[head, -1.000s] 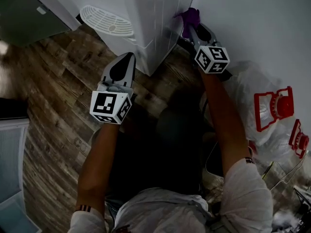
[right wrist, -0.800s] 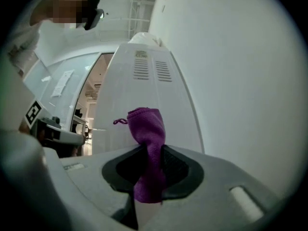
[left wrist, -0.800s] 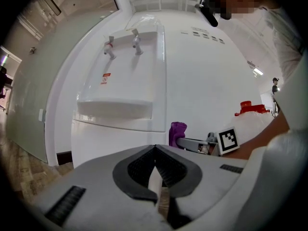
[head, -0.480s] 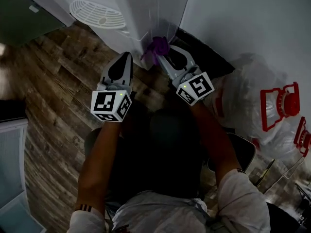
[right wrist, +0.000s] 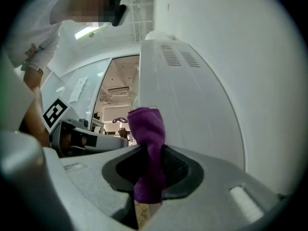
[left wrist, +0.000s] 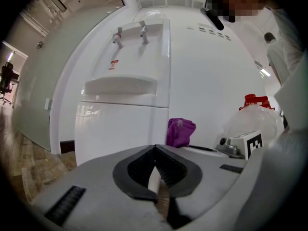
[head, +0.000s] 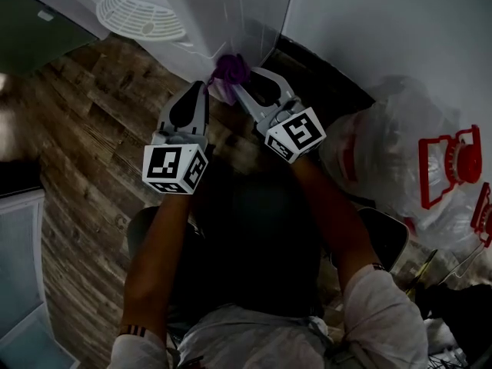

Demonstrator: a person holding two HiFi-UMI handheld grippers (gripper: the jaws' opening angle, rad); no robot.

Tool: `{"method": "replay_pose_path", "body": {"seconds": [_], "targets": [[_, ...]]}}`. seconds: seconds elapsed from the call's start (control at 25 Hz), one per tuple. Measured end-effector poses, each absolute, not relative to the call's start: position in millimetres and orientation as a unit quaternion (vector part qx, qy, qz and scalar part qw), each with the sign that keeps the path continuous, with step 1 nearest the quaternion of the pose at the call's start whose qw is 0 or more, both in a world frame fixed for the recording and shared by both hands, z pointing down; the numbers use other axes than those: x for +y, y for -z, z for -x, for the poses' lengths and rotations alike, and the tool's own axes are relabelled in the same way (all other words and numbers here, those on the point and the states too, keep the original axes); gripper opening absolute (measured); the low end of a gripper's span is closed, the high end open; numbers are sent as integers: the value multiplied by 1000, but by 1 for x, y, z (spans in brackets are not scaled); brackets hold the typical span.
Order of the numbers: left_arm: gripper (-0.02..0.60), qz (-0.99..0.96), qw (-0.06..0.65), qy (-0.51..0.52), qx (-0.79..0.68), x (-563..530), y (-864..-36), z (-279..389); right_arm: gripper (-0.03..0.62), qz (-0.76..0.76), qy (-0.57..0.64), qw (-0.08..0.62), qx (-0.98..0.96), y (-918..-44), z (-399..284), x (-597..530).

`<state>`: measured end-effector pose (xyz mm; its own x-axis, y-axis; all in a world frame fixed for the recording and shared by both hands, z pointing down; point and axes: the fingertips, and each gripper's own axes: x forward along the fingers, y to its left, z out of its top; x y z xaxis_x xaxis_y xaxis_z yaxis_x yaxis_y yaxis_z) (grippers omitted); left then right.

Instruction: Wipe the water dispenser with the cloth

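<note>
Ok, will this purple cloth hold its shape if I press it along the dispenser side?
Probably floppy: the cloth folds over above the right gripper, so it should squash flat under pressure. On the smooth, glossy panel of the water dispenser it will likely slide easily.

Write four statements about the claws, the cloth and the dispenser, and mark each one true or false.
1. The right claw is shut on the purple cloth. True.
2. The left claw holds a second cloth. False: its jaws are together with nothing between them.
3. The water dispenser is black. False: it is white.
4. The purple cloth is at the water dispenser's bottom corner, close to the wood floor. True.
</note>
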<state>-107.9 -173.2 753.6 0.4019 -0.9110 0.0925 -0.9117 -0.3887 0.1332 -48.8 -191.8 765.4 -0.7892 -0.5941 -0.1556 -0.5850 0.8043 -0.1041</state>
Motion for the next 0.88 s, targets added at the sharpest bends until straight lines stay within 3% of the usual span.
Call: {"method": "replay_pose_path", "body": {"seconds": [0.88], "targets": [[-2, -832, 85, -1, -549, -175, -763, 104, 94, 403, 49, 47, 913, -809, -11, -293]]}}
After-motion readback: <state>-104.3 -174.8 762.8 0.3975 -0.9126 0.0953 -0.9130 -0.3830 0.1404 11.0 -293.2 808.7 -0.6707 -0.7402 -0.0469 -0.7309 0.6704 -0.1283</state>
